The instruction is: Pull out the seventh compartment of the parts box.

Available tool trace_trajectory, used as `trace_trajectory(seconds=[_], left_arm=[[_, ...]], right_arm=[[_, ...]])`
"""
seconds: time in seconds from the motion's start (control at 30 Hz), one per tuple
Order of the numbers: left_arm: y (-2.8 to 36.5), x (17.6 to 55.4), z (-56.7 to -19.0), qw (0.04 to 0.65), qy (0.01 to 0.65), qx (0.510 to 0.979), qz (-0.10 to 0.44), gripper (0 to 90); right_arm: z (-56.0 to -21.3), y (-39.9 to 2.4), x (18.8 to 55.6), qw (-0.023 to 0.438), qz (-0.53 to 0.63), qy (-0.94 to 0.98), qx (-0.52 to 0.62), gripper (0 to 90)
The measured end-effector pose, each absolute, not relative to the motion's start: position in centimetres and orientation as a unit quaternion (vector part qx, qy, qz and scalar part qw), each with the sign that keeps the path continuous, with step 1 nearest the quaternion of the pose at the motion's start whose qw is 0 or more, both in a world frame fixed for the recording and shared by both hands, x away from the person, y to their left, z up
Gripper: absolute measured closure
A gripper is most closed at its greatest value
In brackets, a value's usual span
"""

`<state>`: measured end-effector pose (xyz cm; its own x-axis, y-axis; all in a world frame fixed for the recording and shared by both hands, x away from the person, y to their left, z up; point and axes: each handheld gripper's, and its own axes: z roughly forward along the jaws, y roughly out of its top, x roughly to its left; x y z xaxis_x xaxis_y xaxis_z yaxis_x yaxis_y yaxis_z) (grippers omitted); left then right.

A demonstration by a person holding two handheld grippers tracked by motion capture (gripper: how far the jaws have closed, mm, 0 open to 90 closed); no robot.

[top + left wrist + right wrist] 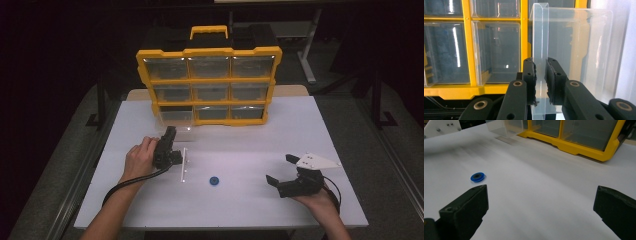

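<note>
Clear plastic — thin, glossy, see-through — makes up the small pulled-out drawer [574, 50] at the bottom-left slot of the yellow-framed organiser with nine clear drawers [209, 85], which stands at the far side of the white table [300, 130]. The left gripper [540, 82] has its fingers pinching the drawer's front lip. I judge the drawer light, fairly stiff but slippery, and apt to crack under a hard squeeze; that lip looks like the natural hold. The right gripper [281, 172] hovers near the table's front right with fingers spread wide, holding nothing. A small blue round disc [214, 180] lies between the grippers — likely light and best nipped across its rim. No brand or writing is legible anywhere.
</note>
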<state>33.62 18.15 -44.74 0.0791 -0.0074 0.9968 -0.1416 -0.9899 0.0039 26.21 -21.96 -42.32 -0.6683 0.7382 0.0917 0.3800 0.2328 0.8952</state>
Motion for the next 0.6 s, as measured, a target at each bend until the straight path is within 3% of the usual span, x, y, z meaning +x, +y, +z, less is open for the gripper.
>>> trace_trajectory(seconds=[0.23, 0.6], left_arm=[[18.14, 33.59, -44.70, 0.050, -0.049, 0.734, 0.675, 77.9], [17.82, 33.51, -44.19, 0.053, -0.039, 0.745, 0.664, 63.3]], right_arm=[[-42.33, -21.97, 26.23, 0.179, 0.500, 0.765, 0.365, 0.0], [-42.31, -21.98, 26.22, 0.179, 0.500, 0.764, 0.366, 0.0]])
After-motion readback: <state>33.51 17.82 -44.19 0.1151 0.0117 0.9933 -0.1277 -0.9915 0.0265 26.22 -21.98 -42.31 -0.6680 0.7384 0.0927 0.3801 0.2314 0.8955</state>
